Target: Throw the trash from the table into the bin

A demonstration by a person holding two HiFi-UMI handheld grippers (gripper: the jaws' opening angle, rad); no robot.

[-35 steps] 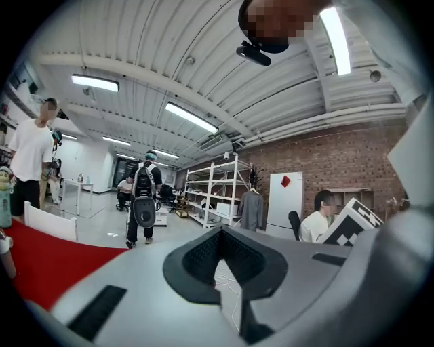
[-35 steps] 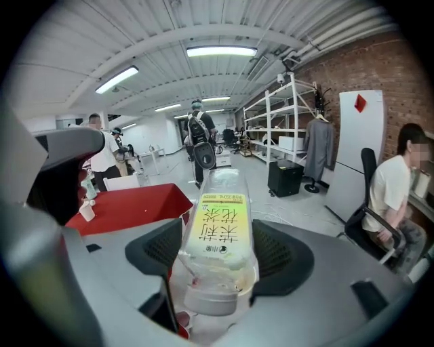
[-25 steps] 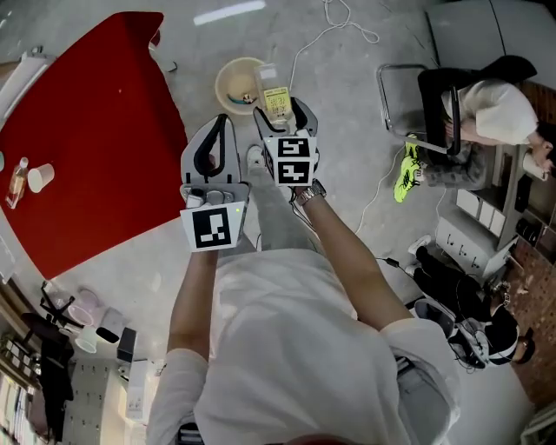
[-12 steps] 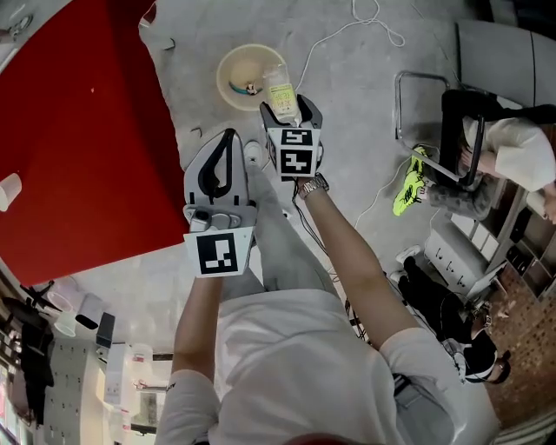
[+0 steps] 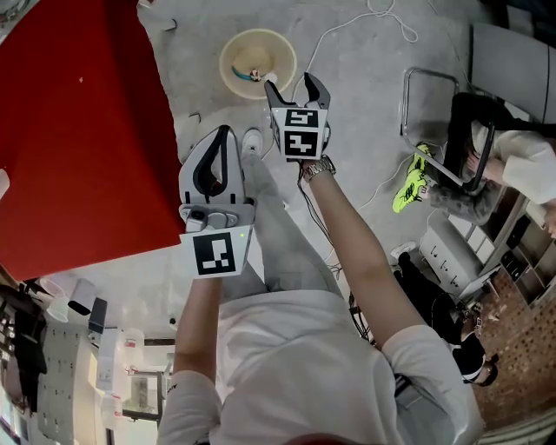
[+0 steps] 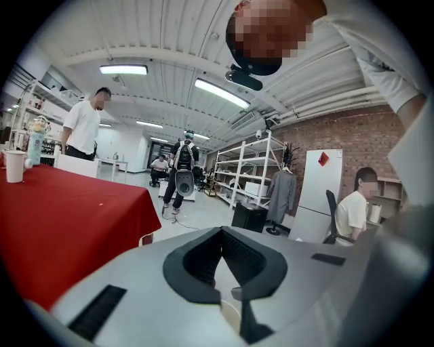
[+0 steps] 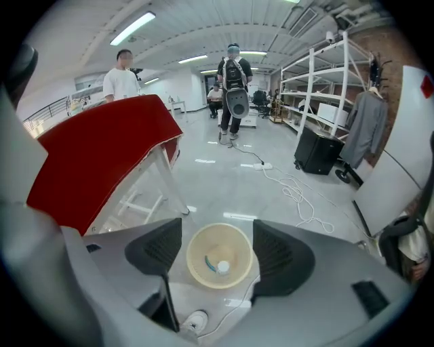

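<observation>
- Red worktop (image 5: 78, 130): filled the left of the head view, its far edges cut off by the frame. In the left gripper view a white cup (image 6: 13, 166) stood on it. From the head view only a sliver of that cup showed at the left border.
- Left gripper (image 5: 223, 135): held low beside the person's leg, next to the worktop's edge, forearm straight down from the shoulder. The holding hand was hidden under the gripper body and its marker cube. Its own view showed the fingers (image 6: 196, 261) pressed together at the tips, nothing between them.
- White shoe (image 5: 252, 139): partly hidden between the two grippers, on the floor.
- Bin (image 5: 228, 65): pale yellow, round, on the grey floor just beyond the worktop's corner, directly ahead of the right gripper.
- Trash (image 7: 222, 268): lay at the bottom of the bin. A white round top and a bluish strip could be made out, the rest too small to tell.
- Right gripper (image 5: 293, 84): reached forward on an extended arm, a watch (image 5: 317, 168) at the wrist, poised above the bin's near rim. Fingers (image 7: 159, 251) spread wide and empty, the bin (image 7: 196, 261) framed in the gap between them.
- White cable (image 5: 347, 26): ran over the floor right of the bin, its upper loops cut off.
- Seated person (image 5: 521, 169): at the far right, largely cut off by the frame.
</observation>
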